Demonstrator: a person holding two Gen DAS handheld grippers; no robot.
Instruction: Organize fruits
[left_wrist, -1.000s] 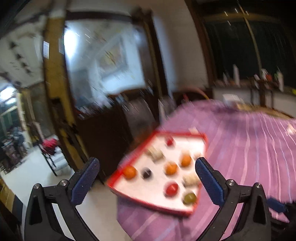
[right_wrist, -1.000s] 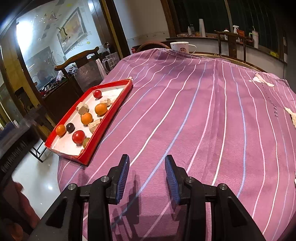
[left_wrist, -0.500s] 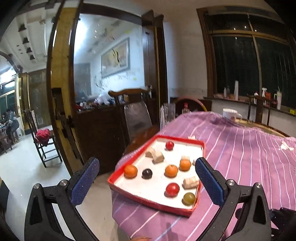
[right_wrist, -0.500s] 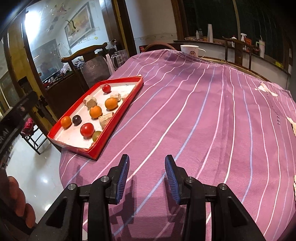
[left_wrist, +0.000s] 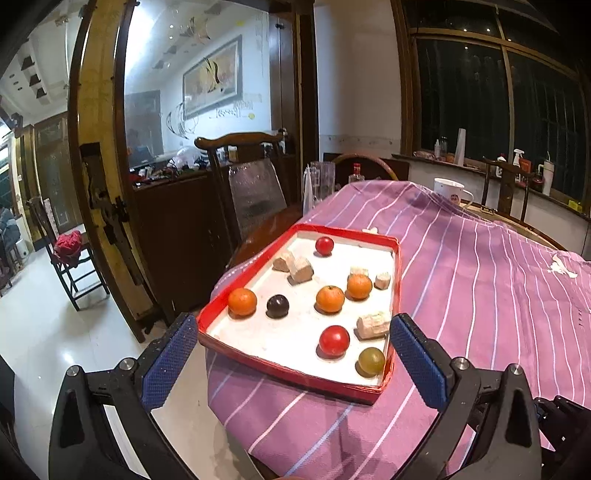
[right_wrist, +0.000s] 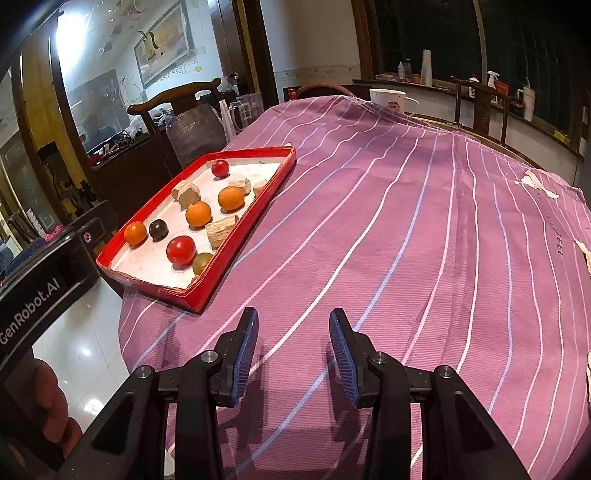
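Left wrist: left tool (left_wrist: 291, 350) gapes wide, empty, framing the red tray (left_wrist: 295, 373) of fruit, likely lining up a pick. Right tool (right_wrist: 293, 356) part-open, empty, over the counter (right_wrist: 406, 221).

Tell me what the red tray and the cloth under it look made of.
Red tray: probably cardboard, a thin red rim with creased corners and a matte, scuffed white floor. Cloth: woven fabric, purple with pale stripes, matte, with a fine ribbed weave and soft folds.

Left wrist view: we see the red tray (left_wrist: 392, 291) now sharp and centred between the left gripper (left_wrist: 293, 362) fingers, nearer than before.
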